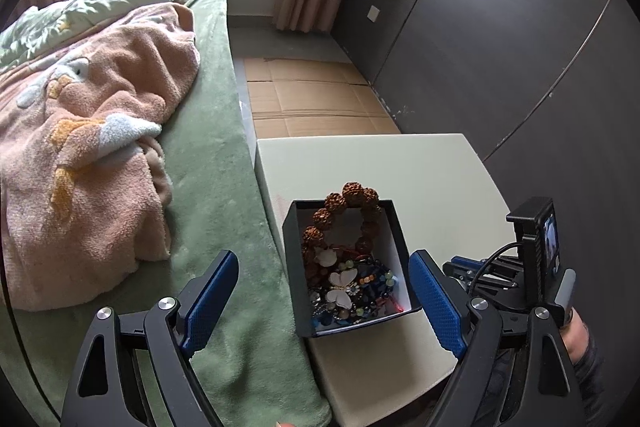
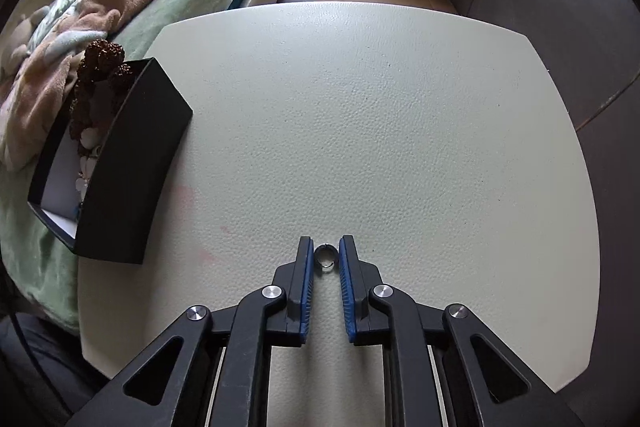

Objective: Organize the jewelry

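A: Left tongs (image 1: 322, 297)?
B: Spread wide, nothing gripped; jewelry box (image 1: 384, 317) sits between the pads.
A: Right tongs (image 2: 327, 255)?
B: Slightly parted; ring (image 2: 326, 257) lies between the tips on the tabletop (image 2: 380, 107), unclamped.

Black box (image 1: 346, 267) showing brown beads (image 1: 352, 193); silver ring (image 2: 326, 255) lying between blue pads (image 2: 307, 269); table (image 2: 360, 107) appearing cream, pebbled.

Pale textured table (image 2: 360, 99), black jewelry box (image 2: 132, 179) and small ring (image 2: 327, 257) on it.
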`<state>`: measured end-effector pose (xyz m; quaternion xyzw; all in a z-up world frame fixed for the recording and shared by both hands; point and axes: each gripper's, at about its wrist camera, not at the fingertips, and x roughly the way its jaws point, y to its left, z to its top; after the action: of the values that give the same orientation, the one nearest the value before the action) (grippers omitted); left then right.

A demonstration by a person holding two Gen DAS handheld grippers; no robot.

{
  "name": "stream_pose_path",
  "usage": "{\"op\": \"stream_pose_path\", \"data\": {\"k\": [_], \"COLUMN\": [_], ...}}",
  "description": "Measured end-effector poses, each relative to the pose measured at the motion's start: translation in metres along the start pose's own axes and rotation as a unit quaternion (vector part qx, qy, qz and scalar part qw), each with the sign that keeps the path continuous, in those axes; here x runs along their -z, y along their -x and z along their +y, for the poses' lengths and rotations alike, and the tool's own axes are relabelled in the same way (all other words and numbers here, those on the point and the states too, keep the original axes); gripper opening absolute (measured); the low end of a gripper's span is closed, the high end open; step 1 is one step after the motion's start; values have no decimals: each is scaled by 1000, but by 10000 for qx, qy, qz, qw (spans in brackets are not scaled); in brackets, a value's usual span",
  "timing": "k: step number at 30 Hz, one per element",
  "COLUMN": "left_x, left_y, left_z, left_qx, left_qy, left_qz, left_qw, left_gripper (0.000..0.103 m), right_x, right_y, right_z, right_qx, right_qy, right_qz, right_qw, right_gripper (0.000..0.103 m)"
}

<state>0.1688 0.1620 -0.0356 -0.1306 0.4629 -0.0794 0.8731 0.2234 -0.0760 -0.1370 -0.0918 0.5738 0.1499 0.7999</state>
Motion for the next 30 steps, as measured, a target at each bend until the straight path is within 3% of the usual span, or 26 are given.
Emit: {"op": "stream_pose_path", "data": {"k": [4,10,13,17,23,24,26,30], "left_x": [9,17,19,21,24,24,25,28], "left_y": [4,18,28,44,62,64,68,74], "left_z": [8,14,14,14,14,14,11,1], "left_qx": [-110,-143,-135,-149,-189,-193,-177,-171], "left_qy": [82,171,203,271,375,374,368,296], "left_qz": [66,-64,-174,-315,-500,-534,-589,-710], "left_qw": [9999,9997,9996,9990,9979,9977,9974,9969], "left_gripper": [87,87,89,102,102,102,102,103], "right_x": [-1,-12,-16,-24,-37,-38,-40,-34], "right_y": [9,43,57,73,87,87,88,108], "right_z": [-7,-4,8,32,62,65,64,55], "right_qx": [-430,-1339,-1714,-2172,-2561,-2603,-2643,-2547], "right_qy": [-286,-541,-471,-308,-78,-79,-178,-214], "right_qz": [-83,-757,-1015,-1243,-1230,-1156,-1040,-1195], "right_qw": [9986,9866,9788,9677,9588,9586,9587,9594], "right_gripper": [14,14,14,14,15,22,49,77]}}
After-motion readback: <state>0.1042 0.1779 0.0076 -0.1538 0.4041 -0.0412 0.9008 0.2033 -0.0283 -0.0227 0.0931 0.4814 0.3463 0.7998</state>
